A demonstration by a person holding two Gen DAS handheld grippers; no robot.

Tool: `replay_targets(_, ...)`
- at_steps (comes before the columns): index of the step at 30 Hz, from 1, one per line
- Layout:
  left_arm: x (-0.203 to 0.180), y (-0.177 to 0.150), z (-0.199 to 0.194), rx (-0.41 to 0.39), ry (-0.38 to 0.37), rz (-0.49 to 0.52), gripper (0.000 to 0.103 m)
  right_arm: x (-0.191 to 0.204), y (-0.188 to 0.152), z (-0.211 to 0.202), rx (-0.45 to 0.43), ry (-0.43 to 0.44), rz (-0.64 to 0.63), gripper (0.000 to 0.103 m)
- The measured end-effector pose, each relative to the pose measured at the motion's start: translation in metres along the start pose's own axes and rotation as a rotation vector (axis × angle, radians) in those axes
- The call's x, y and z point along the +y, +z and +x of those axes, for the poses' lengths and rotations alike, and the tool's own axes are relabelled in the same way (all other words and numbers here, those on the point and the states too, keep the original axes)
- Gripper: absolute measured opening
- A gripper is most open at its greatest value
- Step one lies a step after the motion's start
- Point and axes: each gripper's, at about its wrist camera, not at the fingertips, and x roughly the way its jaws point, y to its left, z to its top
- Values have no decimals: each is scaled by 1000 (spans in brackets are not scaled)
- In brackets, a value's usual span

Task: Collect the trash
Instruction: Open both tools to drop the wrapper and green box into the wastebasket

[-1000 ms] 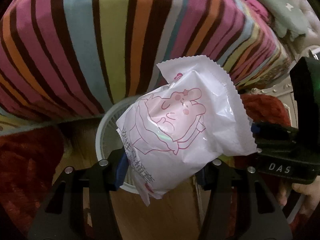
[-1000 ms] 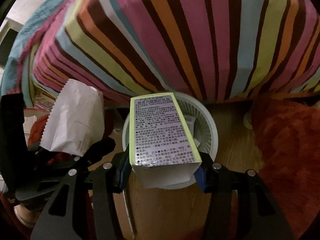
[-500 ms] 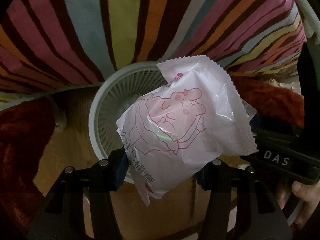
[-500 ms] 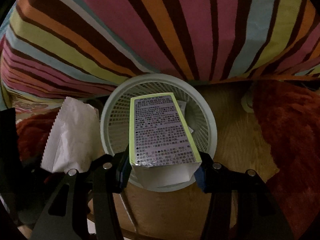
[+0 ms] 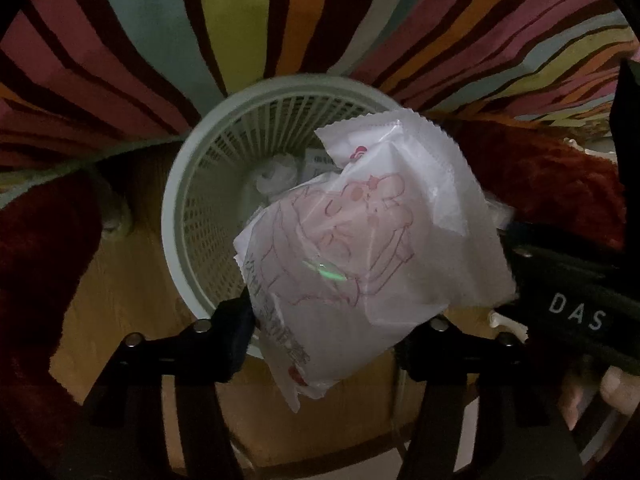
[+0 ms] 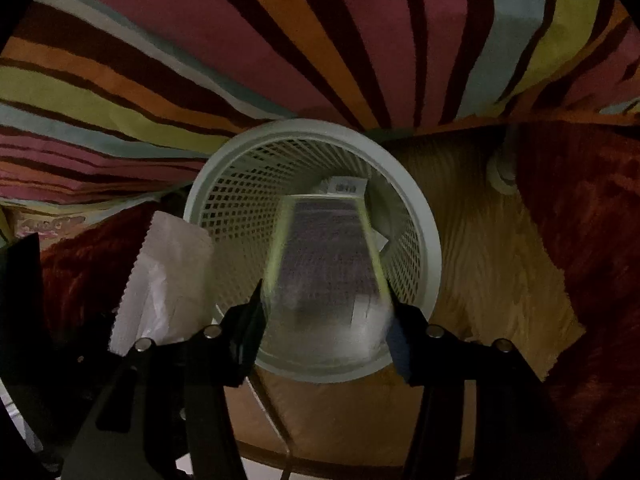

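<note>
My left gripper (image 5: pixel 340 332) is shut on a white plastic wrapper (image 5: pixel 368 248) with a pink cartoon print, held just above the pale green mesh waste basket (image 5: pixel 192 184). Crumpled white trash lies in the basket's bottom. My right gripper (image 6: pixel 328 320) is over the same basket (image 6: pixel 416 208), its jaws spread wider than the yellow-edged carton (image 6: pixel 328 264), which is blurred and sits down inside the basket mouth. The wrapper also shows in the right wrist view (image 6: pixel 164 276), left of the basket.
The basket stands on a wooden floor (image 6: pixel 480 264) against a bed with a striped cover (image 5: pixel 248 20). Red fuzzy rugs (image 6: pixel 580 240) lie on both sides. The right gripper's black body (image 5: pixel 572 308) is close beside the wrapper.
Both grippers moved closer over the basket. The right gripper's jaws opened and the carton, held before, is now blurred and lower in the basket. The left still holds the wrapper.
</note>
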Motion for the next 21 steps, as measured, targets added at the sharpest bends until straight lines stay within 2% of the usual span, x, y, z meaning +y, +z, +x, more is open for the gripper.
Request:
replay_targets(1, 2, 0, 2, 4, 5, -3, 75, -1, 0, 4, 17, -1, 10, 62)
replay_targets(2, 4, 1, 4, 10, 11, -7, 82, -2, 0, 8, 30, -2, 20, 86)
replay_targets(3, 6, 2, 6, 13, 17, -13, 85, -3, -1, 10, 39, -4, 26, 95)
replay_targets(11, 17, 4, 12, 43, 8, -61, 85, -12, -1, 17, 54, 19, 87, 95)
replay_targets(21, 23, 2, -5, -22, 17, -115, 85, -22, -4, 13, 49, 13, 134, 96)
